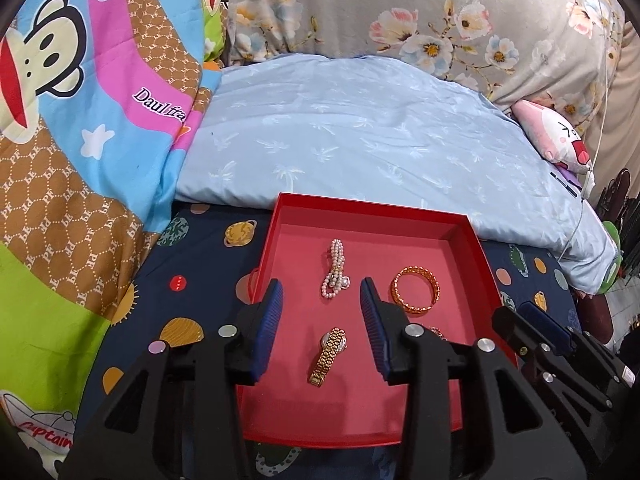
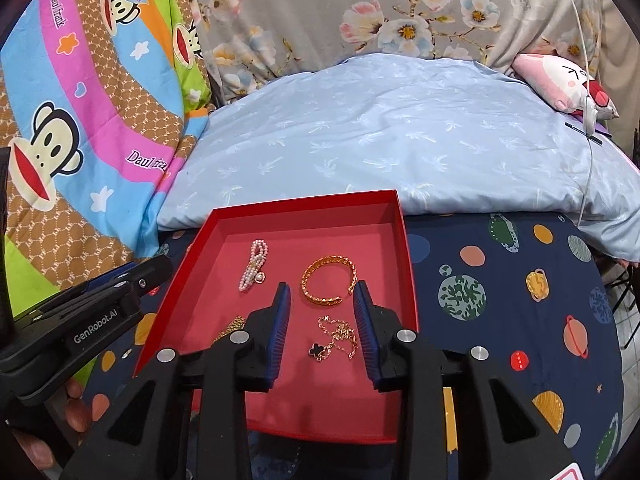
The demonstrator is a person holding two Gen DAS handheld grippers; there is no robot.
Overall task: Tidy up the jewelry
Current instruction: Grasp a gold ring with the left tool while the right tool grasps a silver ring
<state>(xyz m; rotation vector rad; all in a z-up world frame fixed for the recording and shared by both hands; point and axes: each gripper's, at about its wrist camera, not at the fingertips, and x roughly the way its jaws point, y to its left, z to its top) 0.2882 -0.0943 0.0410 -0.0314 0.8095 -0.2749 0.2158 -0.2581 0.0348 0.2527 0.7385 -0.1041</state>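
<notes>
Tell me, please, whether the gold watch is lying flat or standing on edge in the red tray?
Lying flat: the gold watch rests stretched out on the floor of the red tray, its band straight, between the open left tool fingers.

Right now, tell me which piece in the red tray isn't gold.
The pearl bracelet at the far left of the red tray: white beads, while the watch, bangle and chain necklace are gold.

Left hand-held gripper (image 1: pixel 322 316) and right hand-held gripper (image 2: pixel 322 320) — side by side, jaws spread wide, nothing between them.
</notes>
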